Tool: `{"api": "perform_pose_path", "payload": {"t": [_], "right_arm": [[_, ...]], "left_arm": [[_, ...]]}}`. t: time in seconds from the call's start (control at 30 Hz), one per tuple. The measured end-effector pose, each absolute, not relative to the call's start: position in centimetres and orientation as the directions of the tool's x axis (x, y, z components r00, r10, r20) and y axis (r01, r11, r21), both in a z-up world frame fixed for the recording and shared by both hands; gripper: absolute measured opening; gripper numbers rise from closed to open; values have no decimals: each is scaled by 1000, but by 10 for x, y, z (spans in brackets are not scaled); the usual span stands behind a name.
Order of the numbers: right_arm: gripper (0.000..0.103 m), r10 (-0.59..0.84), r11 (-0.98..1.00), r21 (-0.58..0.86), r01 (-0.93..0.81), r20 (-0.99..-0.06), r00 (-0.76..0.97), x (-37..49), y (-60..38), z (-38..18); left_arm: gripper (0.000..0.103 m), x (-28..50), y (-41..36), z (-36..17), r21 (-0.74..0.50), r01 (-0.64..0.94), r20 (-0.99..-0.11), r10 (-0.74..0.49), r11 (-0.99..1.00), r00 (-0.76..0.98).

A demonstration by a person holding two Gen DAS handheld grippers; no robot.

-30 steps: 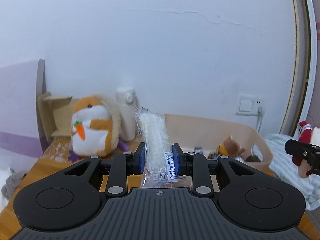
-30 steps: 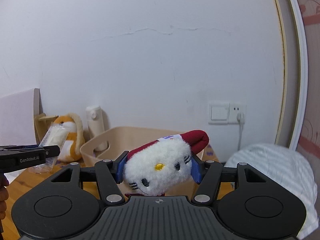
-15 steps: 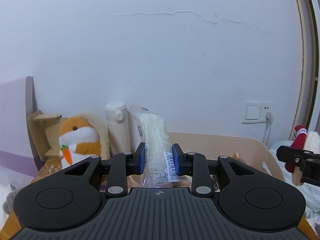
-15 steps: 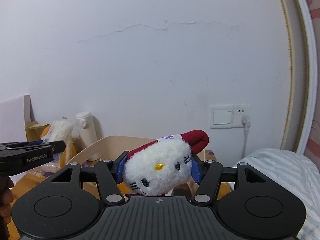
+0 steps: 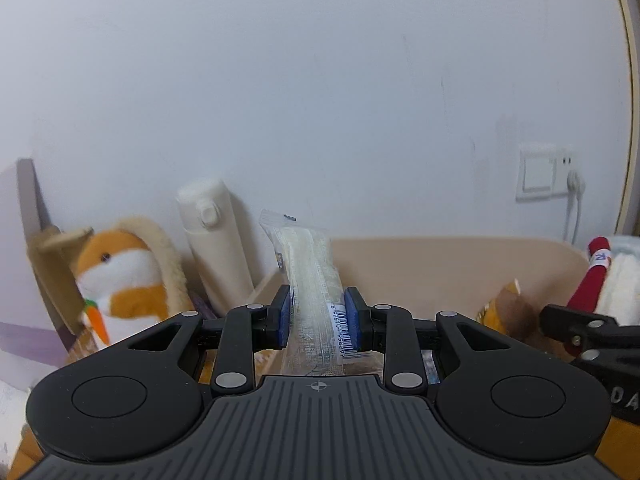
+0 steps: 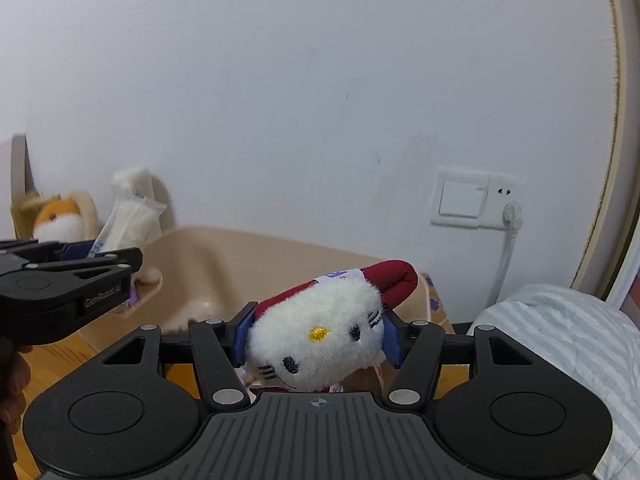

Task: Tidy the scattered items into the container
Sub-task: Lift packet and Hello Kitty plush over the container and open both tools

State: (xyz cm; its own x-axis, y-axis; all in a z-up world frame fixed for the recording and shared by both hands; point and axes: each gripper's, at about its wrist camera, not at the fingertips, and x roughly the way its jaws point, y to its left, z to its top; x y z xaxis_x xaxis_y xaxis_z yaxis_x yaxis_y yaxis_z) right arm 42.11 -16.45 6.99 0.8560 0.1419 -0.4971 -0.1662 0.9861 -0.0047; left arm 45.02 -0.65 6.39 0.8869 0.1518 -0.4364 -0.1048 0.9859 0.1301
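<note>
Left wrist view. Left claw [image 5: 316,322] pinches a clear snack packet [image 5: 310,276] at centre frame, blue pads on its lower half, the top standing free and upright. Beige container [image 5: 440,264] sits behind it, right of centre, with a brown plush [image 5: 512,312] already inside. Cream flask [image 5: 214,240] and orange hamster plush [image 5: 120,276] stand at left, outside the container. Right claw's tip enters at the right edge. Risk: the wrapper is slick and gripped low, so it may slide through the pads or flop sideways; let go too soon, it could land on the worktop [image 5: 24,452] beside the near wall, not inside.

Right wrist view. Right claw [image 6: 318,340] is closed on a white kitty plush [image 6: 320,340] with a red part, low centre; the fur bulges past the pads. Container [image 6: 224,256] lies beyond, centre left; left claw [image 6: 100,264] and packet [image 6: 132,220] at left edge. Striped bedding [image 6: 560,340] fills lower right. Risks: both claws head for one opening and could knock together; soft plush may snag a pad on release, or bounce off the rim towards the bed.
</note>
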Motion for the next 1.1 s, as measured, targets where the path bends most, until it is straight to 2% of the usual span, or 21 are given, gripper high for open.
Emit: {"api": "perform_pose_path", "payload": {"t": [0.1, 0.4, 0.5, 0.53, 0.57, 0.6, 0.67, 0.8, 0.87, 1.0, 1.1], "right_arm": [[58, 134, 985, -20, -169, -525, 840, 427, -163, 60], [60, 103, 979, -86, -185, -577, 811, 435, -154, 43], [62, 102, 977, -93, -191, -584, 805, 434, -152, 43], [67, 99, 977, -96, -189, -584, 805, 433, -153, 43], [68, 99, 977, -95, -189, -582, 807, 432, -153, 44], [68, 101, 977, -96, -190, -580, 808, 431, -154, 44], [69, 99, 977, -100, -190, -576, 812, 430, -155, 43], [77, 105, 979, -88, -184, -557, 824, 422, -162, 48], [78, 109, 981, -76, -178, -543, 833, 415, -167, 53], [84, 115, 984, -62, -169, -510, 852, 396, -178, 62], [85, 127, 987, -25, -159, -486, 865, 380, -187, 68]], "left_arm": [[28, 461, -4, 54, 124, -77, -492, 129, 989, 861], [29, 476, -6, 34, 124, -43, -585, 108, 991, 804], [29, 474, -5, 31, 120, -46, -589, 108, 992, 801], [30, 472, -4, 32, 117, -57, -580, 115, 991, 806], [38, 470, -2, 34, 115, -74, -572, 127, 991, 811], [50, 468, -1, 36, 111, -86, -566, 134, 990, 813], [63, 463, 3, 41, 99, -89, -550, 129, 991, 825], [72, 450, 7, 52, 95, -101, -518, 136, 990, 845], [75, 441, 8, 57, 84, -95, -506, 124, 992, 853], [77, 420, 9, 64, 99, -70, -486, 110, 993, 867], [79, 403, 8, 69, 103, -51, -471, 93, 993, 877]]}}
